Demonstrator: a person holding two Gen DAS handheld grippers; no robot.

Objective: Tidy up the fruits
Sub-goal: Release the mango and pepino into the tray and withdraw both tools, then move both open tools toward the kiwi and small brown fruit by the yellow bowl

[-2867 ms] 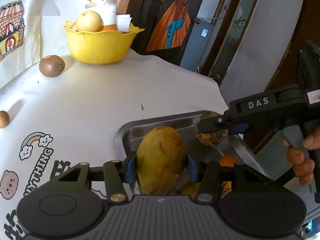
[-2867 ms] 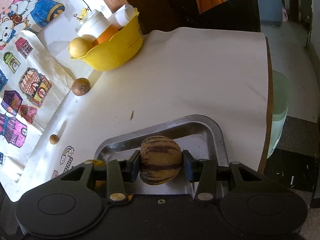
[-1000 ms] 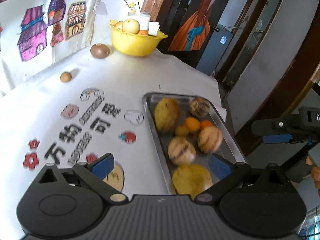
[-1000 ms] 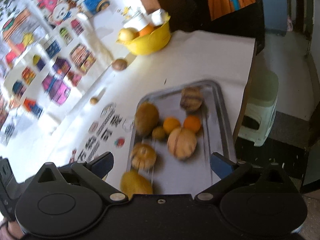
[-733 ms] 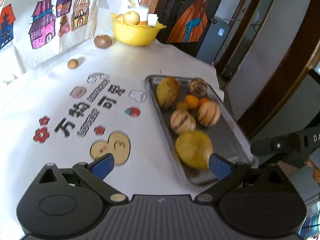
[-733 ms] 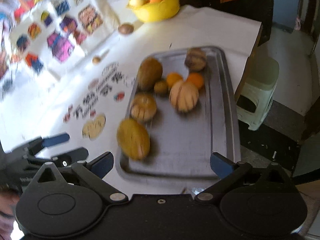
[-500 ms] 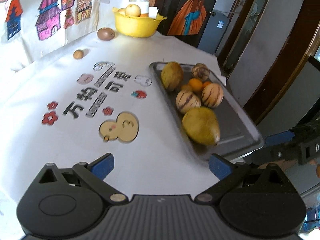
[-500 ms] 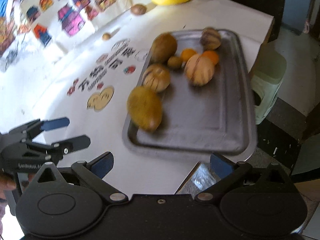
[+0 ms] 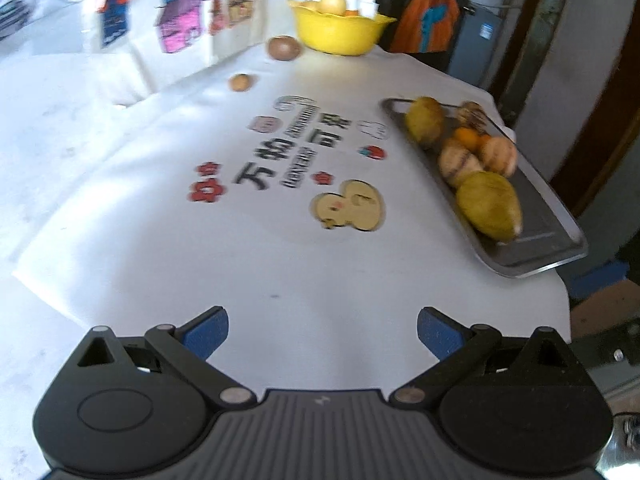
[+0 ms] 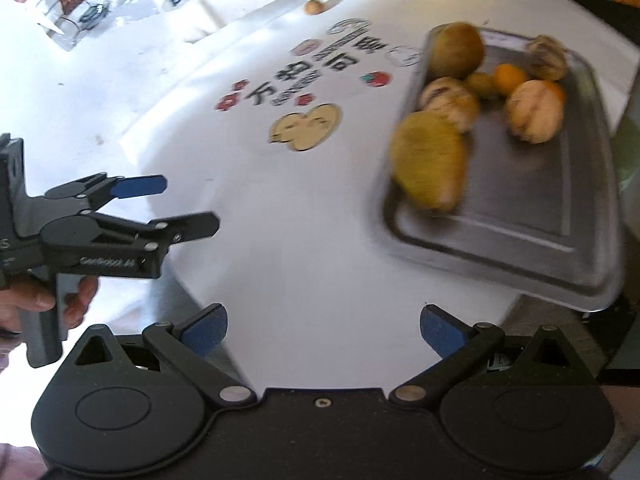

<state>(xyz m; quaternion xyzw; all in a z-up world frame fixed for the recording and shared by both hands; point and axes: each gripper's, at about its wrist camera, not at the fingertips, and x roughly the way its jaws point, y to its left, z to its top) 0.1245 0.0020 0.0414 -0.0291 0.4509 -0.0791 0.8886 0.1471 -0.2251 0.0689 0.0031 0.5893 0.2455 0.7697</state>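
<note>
A metal tray [image 9: 536, 256] [image 10: 520, 240] lies at the table's right edge and holds several fruits: two yellow-green mangoes [image 9: 488, 204] [image 10: 430, 166], striped melons [image 9: 498, 150] [image 10: 534, 114], small oranges [image 10: 508, 76]. My left gripper [image 9: 322, 332] is open and empty, pulled back over the near table edge; it also shows in the right wrist view [image 10: 172, 208]. My right gripper [image 10: 324, 330] is open and empty, in front of the tray's near end.
A yellow bowl [image 9: 340, 30] with fruit and cups stands at the far end. A brown kiwi [image 9: 284, 47] and a small round fruit [image 9: 240, 82] lie on the printed white tablecloth [image 9: 200, 240]. The cloth-covered wall rises on the left.
Both grippers let go of the mango and the striped melon in the tray, opened wide, and drew back toward the near table edge. The tray and fruits now lie farther away.
</note>
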